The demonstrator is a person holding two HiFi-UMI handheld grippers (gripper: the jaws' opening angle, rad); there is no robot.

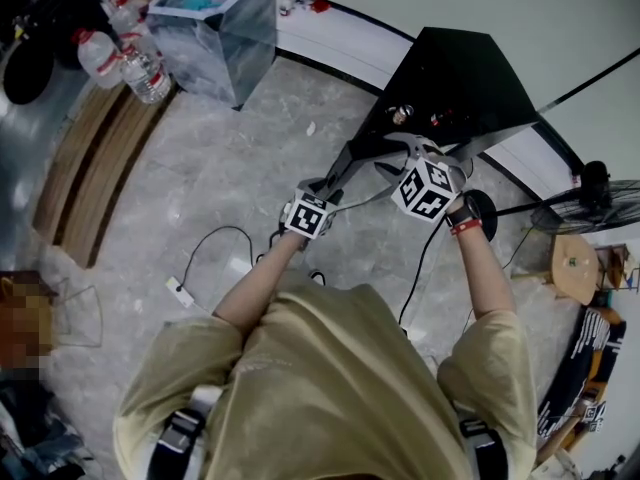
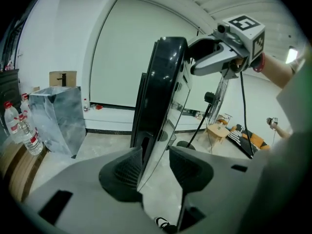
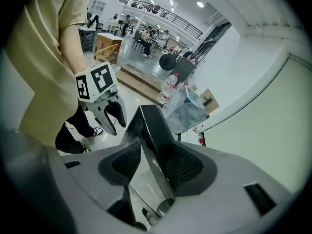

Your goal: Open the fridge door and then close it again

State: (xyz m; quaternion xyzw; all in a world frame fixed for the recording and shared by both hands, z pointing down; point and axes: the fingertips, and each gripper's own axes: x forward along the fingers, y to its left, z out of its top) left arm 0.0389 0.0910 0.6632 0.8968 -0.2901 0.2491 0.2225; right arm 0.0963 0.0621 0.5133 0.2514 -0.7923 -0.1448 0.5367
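Observation:
The black fridge (image 1: pixel 455 78) stands on the grey floor ahead of me. Its glossy door (image 2: pixel 163 96) rises edge-on in the left gripper view. My left gripper (image 2: pixel 156 167) straddles the door's lower edge, open, with a gap showing beside the right pad (image 2: pixel 187 169). In the head view this left gripper (image 1: pixel 325 188) sits at the door's near end. My right gripper (image 3: pixel 155 162) is astride the door's top corner (image 3: pixel 151 126), jaws spread to either side of it. From the head view the right gripper (image 1: pixel 412 148) is over the fridge's front top.
A translucent bin (image 1: pixel 215 28) and water bottles (image 1: pixel 125 53) stand at the back left, beside wooden steps (image 1: pixel 95 158). A cable (image 1: pixel 215 243) loops on the floor near my feet. A round stand base (image 1: pixel 482 210), a fan (image 1: pixel 600 183) and a wooden stool (image 1: pixel 572 266) are on the right.

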